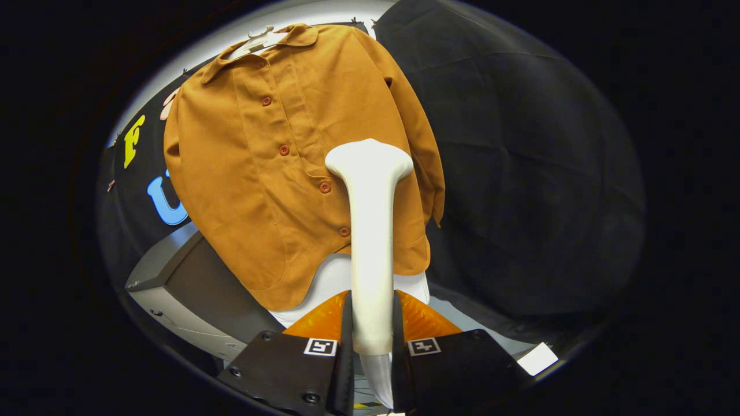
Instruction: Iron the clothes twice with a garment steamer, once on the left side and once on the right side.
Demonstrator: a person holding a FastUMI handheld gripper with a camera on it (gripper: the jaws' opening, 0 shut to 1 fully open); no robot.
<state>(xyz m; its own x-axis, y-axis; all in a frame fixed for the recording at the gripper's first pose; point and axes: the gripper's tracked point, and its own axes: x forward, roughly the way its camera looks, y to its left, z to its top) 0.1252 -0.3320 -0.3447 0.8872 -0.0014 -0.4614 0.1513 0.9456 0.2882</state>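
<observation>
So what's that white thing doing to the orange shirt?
That white thing is a garment steamer, and the gripper has both fingers shut on its handle. Its wide head is up against the front of the orange shirt, just beside the row of buttons, on the lower half. The shirt hangs on a hanger in front of the black cloth wall. No steam can be seen.
</observation>
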